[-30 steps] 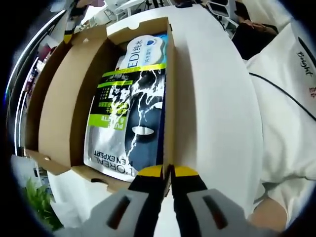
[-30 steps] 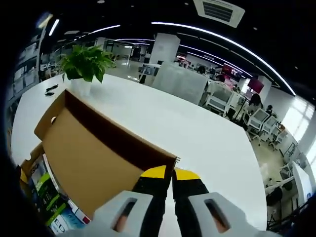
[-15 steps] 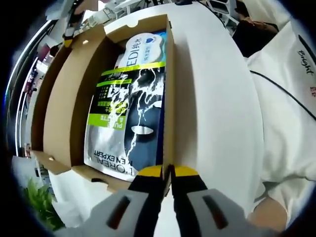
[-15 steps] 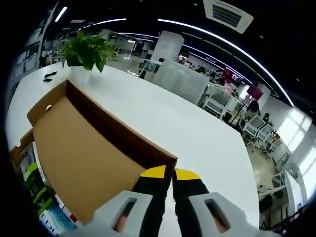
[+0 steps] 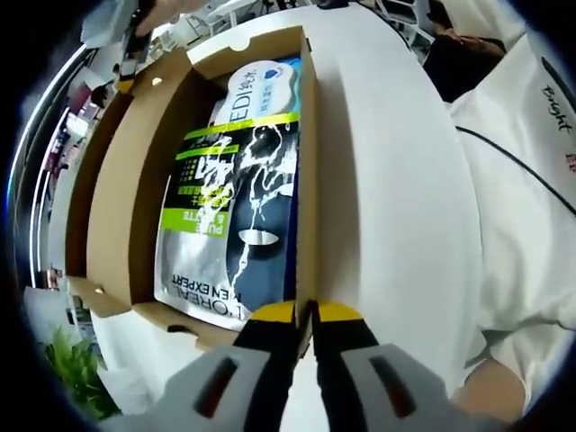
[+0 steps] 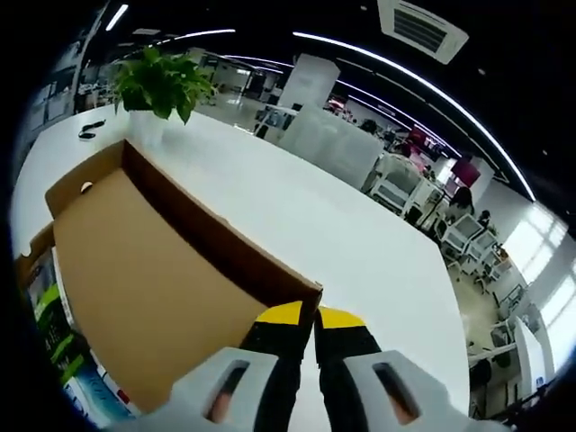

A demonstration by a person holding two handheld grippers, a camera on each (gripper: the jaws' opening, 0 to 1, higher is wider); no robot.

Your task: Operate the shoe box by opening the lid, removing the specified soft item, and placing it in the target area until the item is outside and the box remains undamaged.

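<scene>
The white table [image 6: 360, 234] spread away beyond both tongs. On it lay the open shoe box [image 5: 117, 216], its lid [image 6: 135, 288] raised and pinched at the front edge by the right gripper [image 6: 301, 317]. The left gripper [image 5: 298, 313], jaws pressed together, clamped the box's near side wall. Inside lay the soft packet [image 5: 229, 216], flat, its long axis running straight away from the left tongs and just to their left, so that hand looked nearer for the lift.

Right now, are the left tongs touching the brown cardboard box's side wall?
Touching. In the left gripper view, the left tongs are shut on the top edge of the brown cardboard box's side wall.
</scene>
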